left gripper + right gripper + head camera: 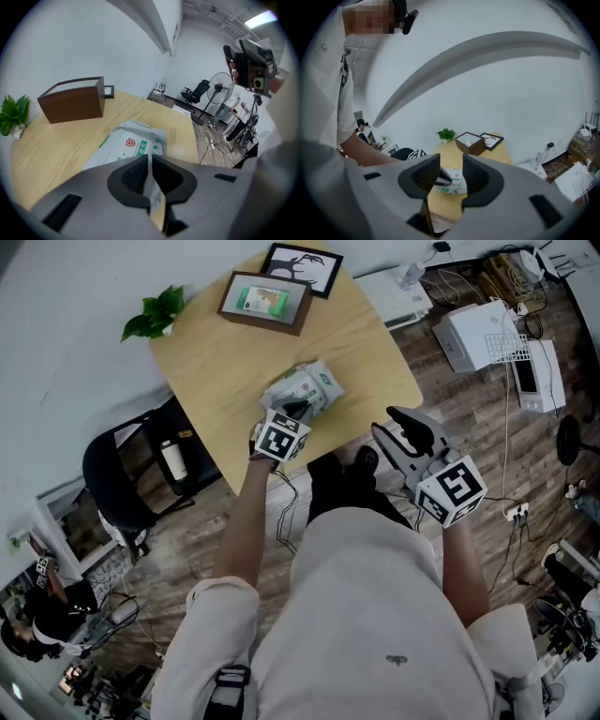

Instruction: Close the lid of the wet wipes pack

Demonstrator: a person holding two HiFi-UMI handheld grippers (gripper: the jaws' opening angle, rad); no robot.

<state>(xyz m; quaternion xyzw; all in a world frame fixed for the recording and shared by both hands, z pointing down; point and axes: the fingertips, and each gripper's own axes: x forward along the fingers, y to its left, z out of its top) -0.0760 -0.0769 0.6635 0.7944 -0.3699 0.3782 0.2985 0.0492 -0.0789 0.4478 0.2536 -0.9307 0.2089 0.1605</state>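
Note:
The wet wipes pack (302,390), pale grey with a green and red label, lies flat near the front edge of the wooden table (225,348). My left gripper (298,410) points steeply down over the pack's near end. In the left gripper view its jaws (150,157) stand almost together, with nothing visible between them, and they cover the near part of the pack (133,140), so the lid is hidden. My right gripper (386,424) hangs open in the air off the table's right front corner, with the pack (452,180) far beyond its empty jaws (451,161).
Two picture frames (265,301) (302,268) stand at the back of the table, with a small green plant (155,313) at its left corner. A black chair (117,474) stands left of the table. White appliances (487,334) and cables lie on the floor to the right.

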